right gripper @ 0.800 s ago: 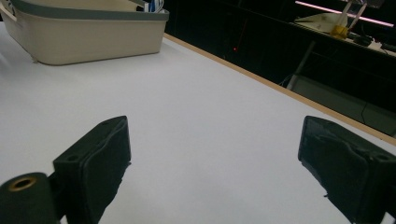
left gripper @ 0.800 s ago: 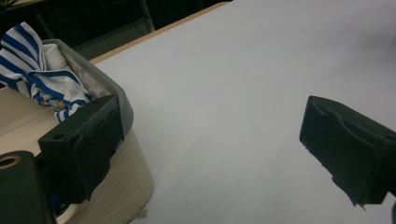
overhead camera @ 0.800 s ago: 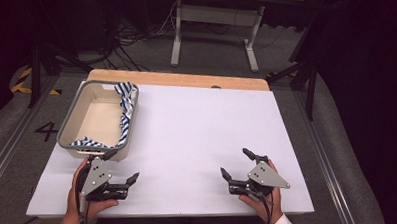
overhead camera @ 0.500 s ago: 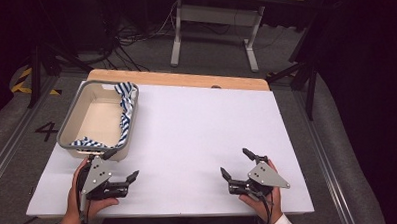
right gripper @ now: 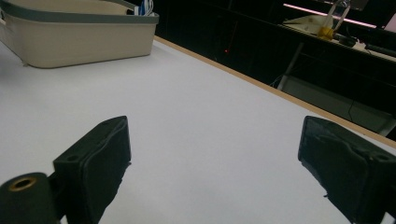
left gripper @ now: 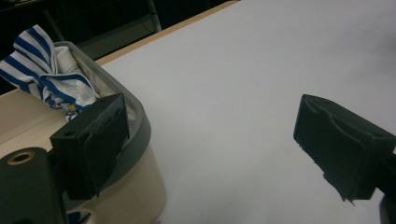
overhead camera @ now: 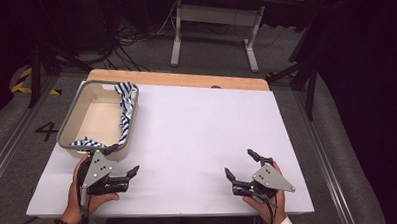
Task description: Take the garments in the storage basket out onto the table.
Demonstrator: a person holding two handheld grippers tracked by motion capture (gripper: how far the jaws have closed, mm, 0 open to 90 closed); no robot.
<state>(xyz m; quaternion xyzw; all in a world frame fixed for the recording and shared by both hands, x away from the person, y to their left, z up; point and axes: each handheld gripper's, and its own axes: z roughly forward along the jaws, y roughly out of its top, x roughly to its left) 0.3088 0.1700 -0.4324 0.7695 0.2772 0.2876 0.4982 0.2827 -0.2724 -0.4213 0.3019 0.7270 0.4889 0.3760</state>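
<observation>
Both grippers rest with jaws apart and nothing between them. Just ahead of the left gripper (overhead camera: 122, 159) sits the beige bin (overhead camera: 69, 129), long axis running away from it, a blue-striped cloth (overhead camera: 126, 107) draped over its right rim; right gripper (overhead camera: 242, 165) well apart.

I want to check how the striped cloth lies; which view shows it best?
The high view: the blue-and-white striped cloth drapes along the bin's right rim. The left gripper view gives a bunched close-up; the right gripper view, a sliver.
</observation>
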